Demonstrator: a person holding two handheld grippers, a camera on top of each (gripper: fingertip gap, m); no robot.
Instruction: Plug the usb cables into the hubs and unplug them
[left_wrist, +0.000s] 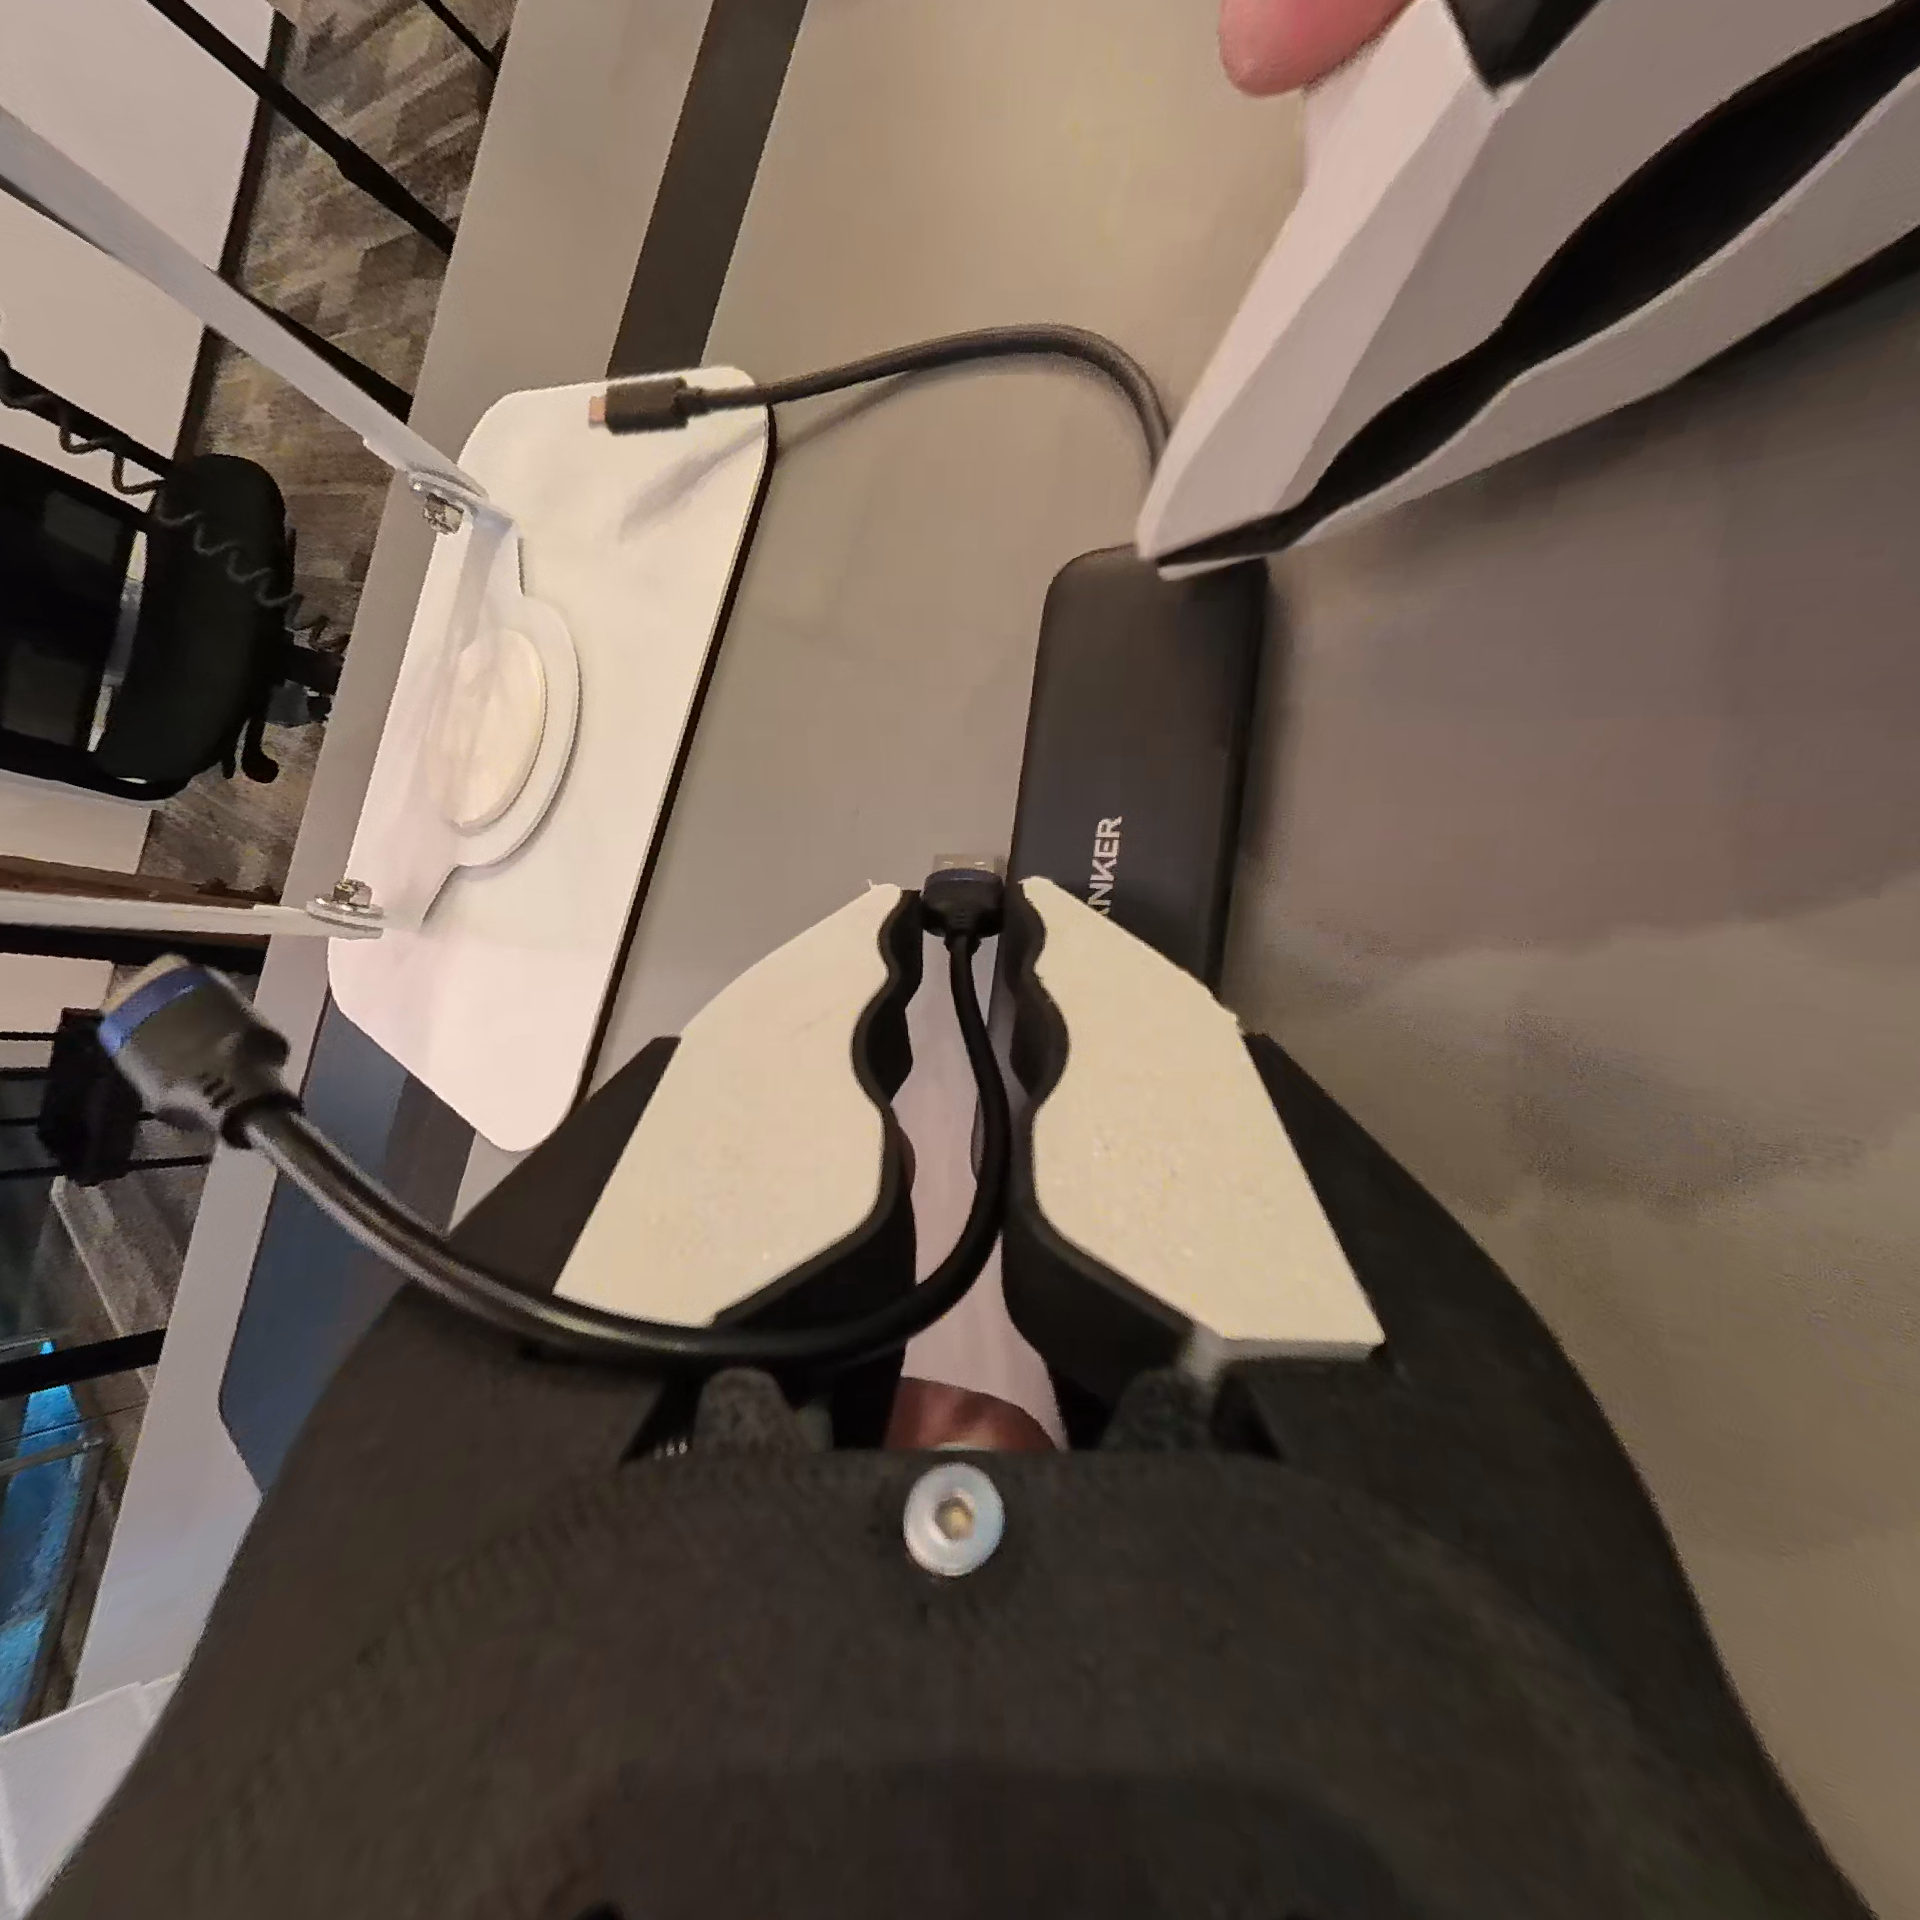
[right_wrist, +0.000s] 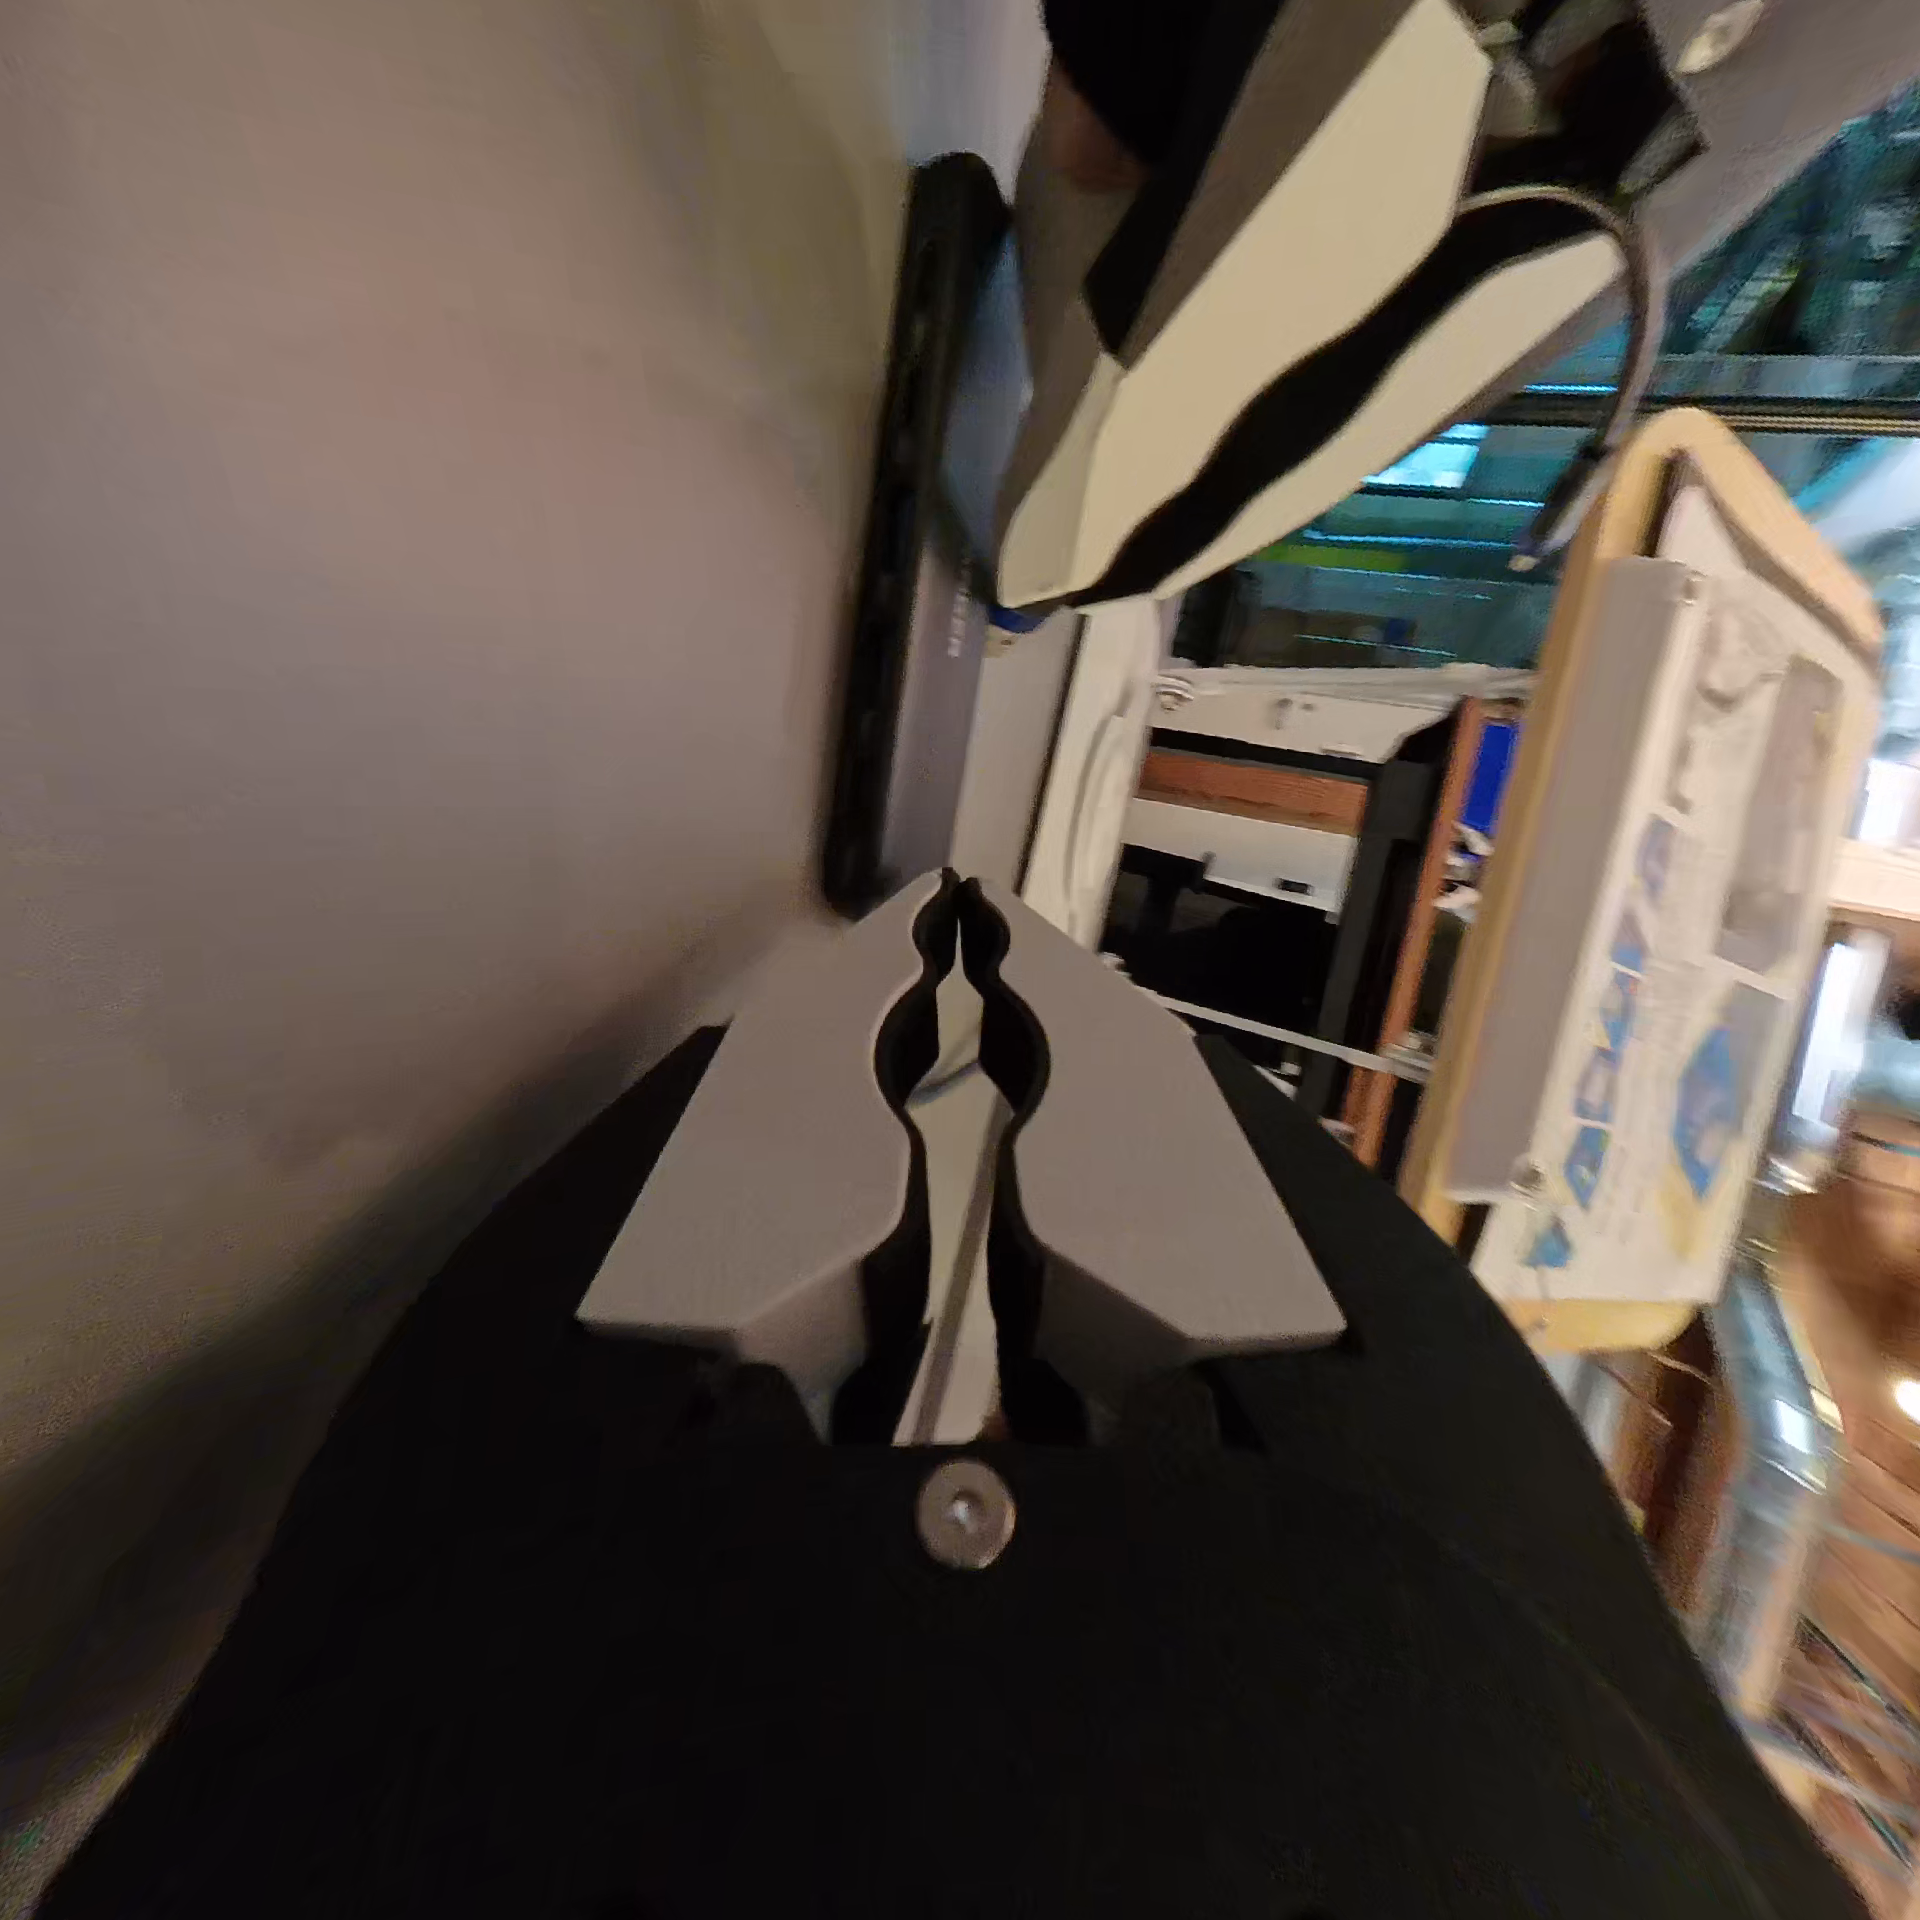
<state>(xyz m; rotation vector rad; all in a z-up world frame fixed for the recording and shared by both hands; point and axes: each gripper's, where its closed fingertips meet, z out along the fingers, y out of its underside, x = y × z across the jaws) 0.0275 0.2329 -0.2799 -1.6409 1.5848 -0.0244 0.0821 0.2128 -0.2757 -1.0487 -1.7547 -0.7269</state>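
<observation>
My left gripper (left_wrist: 961, 894) is shut on the black USB plug (left_wrist: 964, 883) of a short black cable (left_wrist: 977, 1091). The plug's metal tip sticks out past the fingertips, just left of the dark grey hub (left_wrist: 1132, 727) lying on the grey table (left_wrist: 904, 623). The cable's other plug (left_wrist: 177, 1039), with a blue ring, hangs at the left. My right gripper (right_wrist: 958, 885) is shut, with nothing between its tips, which are by one end of the hub (right_wrist: 914, 520). It also shows in the left wrist view (left_wrist: 1216, 556), at the hub's far end. The left gripper (right_wrist: 1049, 592) shows over the hub in the right wrist view.
The hub's own grey braided cable (left_wrist: 987, 358) curves to a small plug (left_wrist: 644, 400) lying on a white board (left_wrist: 623, 623) at the table's edge. A clear bracket (left_wrist: 436, 520) is bolted to that board. A wood-edged panel (right_wrist: 1662, 883) stands right of the table. The gap from one gripper's tips to the other's is roughly 6 cm.
</observation>
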